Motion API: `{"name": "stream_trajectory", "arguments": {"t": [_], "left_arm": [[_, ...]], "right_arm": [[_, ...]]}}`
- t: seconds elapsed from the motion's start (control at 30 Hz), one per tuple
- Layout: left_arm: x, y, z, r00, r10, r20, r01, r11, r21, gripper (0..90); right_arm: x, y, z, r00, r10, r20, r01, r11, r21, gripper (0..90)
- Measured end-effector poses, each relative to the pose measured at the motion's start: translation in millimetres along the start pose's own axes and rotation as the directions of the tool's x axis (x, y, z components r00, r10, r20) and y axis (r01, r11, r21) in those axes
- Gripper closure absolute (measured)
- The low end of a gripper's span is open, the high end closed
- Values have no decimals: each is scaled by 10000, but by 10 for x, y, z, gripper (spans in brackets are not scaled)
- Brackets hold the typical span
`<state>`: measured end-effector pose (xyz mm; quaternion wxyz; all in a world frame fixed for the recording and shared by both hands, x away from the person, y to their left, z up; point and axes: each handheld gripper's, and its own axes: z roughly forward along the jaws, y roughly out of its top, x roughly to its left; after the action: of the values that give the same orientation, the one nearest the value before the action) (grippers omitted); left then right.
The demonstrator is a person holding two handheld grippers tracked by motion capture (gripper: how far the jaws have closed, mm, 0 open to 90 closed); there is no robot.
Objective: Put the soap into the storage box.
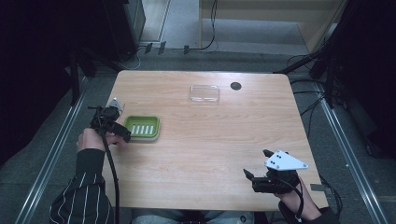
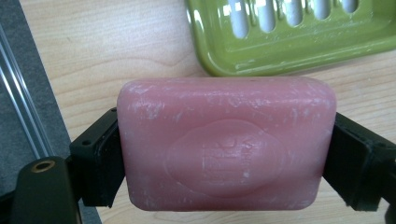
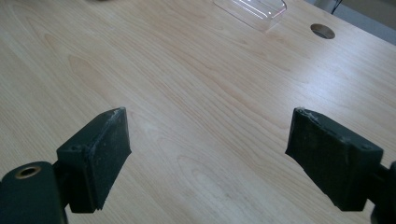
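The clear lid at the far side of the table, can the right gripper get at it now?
Probably yes: the right gripper is open and holds nothing, and bare table lies between it and the clear lid.

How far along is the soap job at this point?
Done: the left tool has the pink soap clamped between its pads. In hand: it holds the bar just beside the green dish, not yet over it. Left: setting the soap in the dish and, probably, fitting the clear lid. The right tool waits open.

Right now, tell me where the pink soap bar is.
The pink soap bar is clamped in the left claw at the table's left edge, just short of the green soap dish.
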<state>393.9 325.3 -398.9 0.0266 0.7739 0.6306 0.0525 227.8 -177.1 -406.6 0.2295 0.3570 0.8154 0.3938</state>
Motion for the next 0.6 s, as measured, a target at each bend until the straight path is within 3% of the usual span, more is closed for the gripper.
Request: {"name": "stream_trajectory", "arguments": {"t": [0.6], "left_arm": [[-139,207,-56,9993,370,68,-369,9991,-227,137]], "right_arm": [[-15,-42,-50,9998,108,193,-109,9999,46,138]]}}
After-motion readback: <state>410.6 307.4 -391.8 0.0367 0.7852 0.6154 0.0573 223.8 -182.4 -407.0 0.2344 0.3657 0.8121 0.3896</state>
